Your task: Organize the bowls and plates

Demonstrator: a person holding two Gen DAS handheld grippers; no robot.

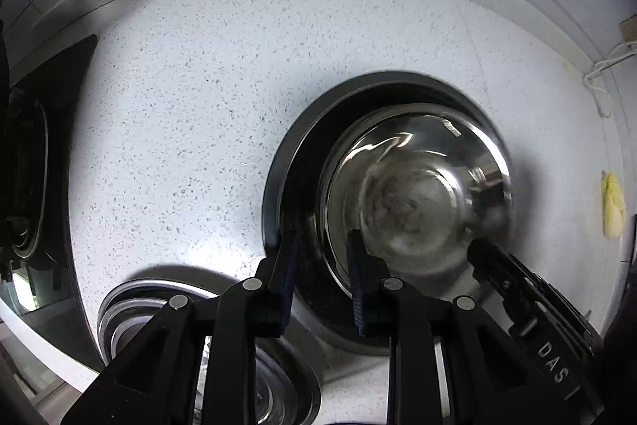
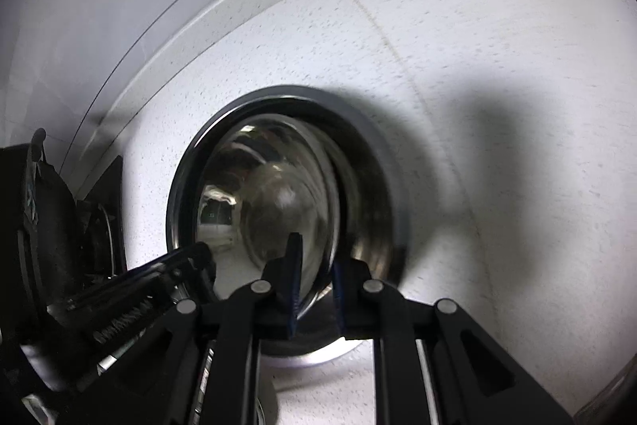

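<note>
A shiny steel bowl [image 1: 414, 194] [image 2: 278, 198] sits inside a dark, grey-rimmed plate [image 1: 278, 162] [image 2: 390, 186] on the white speckled counter [image 1: 179, 106]. My left gripper [image 1: 323, 237] points steeply down and straddles the bowl's left rim. The thin edge runs between its blue pads with space on both sides, so it is open. My right gripper [image 2: 316, 253] straddles the opposite rim. Its pads stand slightly apart from the edge, so it is open too. Each gripper shows in the other's view: the right [image 1: 477, 249] and the left [image 2: 199, 253].
A second stack of steel dishes [image 1: 127, 305] lies near the counter's front, left of the plate. A black stove top [image 1: 32, 166] [image 2: 40, 218] borders the counter on the left. A raised backsplash and tiled wall run behind. A yellow cloth [image 1: 613, 206] and a white cord [image 1: 597, 74] are at the right.
</note>
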